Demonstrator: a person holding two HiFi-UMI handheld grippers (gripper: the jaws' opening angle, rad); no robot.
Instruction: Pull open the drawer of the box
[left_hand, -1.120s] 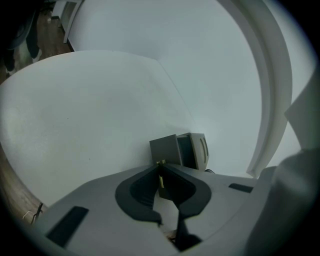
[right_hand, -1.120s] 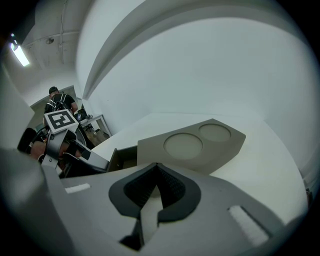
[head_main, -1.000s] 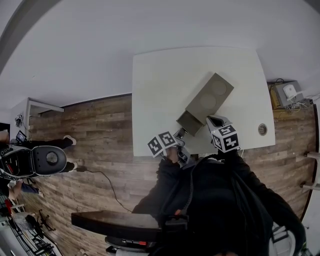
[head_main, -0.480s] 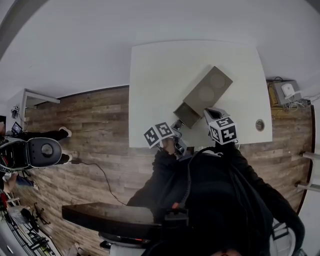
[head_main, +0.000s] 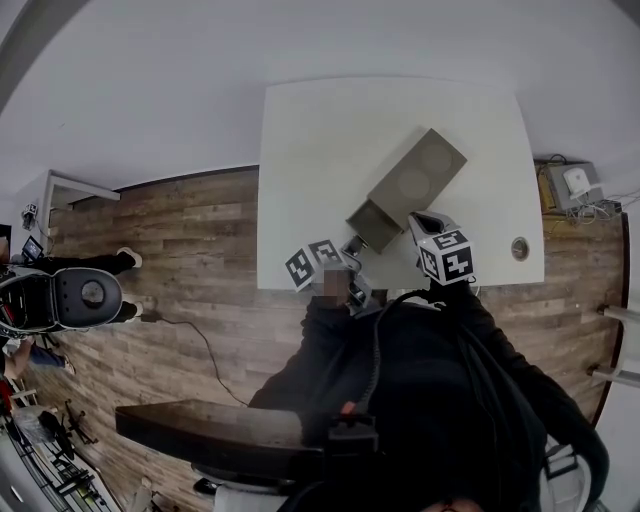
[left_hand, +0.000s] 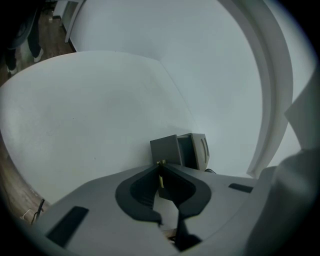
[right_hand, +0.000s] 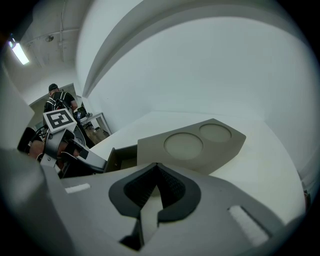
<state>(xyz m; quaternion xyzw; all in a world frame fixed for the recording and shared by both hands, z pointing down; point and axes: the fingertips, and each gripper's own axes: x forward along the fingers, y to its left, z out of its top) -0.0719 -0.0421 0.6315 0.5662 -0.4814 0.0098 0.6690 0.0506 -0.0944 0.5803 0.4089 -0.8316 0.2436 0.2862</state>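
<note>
A grey-brown box (head_main: 418, 178) with two round recesses in its top lies slantwise on the white table (head_main: 320, 150). Its drawer (head_main: 371, 226) stands partly out at the end nearest me, dark inside in the right gripper view (right_hand: 121, 158). My left gripper (head_main: 350, 252) is at the drawer front (left_hand: 165, 149), jaws shut on its small brass handle (left_hand: 160, 163). My right gripper (head_main: 423, 222) sits against the box's near long side (right_hand: 200, 150), with its jaws (right_hand: 157, 167) closed and nothing between them.
A small round disc (head_main: 520, 249) lies near the table's front right corner. The table's front edge (head_main: 300, 287) runs just behind the left gripper. A white device with cables (head_main: 578, 184) sits right of the table. A person (right_hand: 57, 100) stands far off.
The left gripper has drawn slightly back toward the table's front edge, still on the drawer handle. The right gripper has stayed beside the box. The head view shifted a little.
</note>
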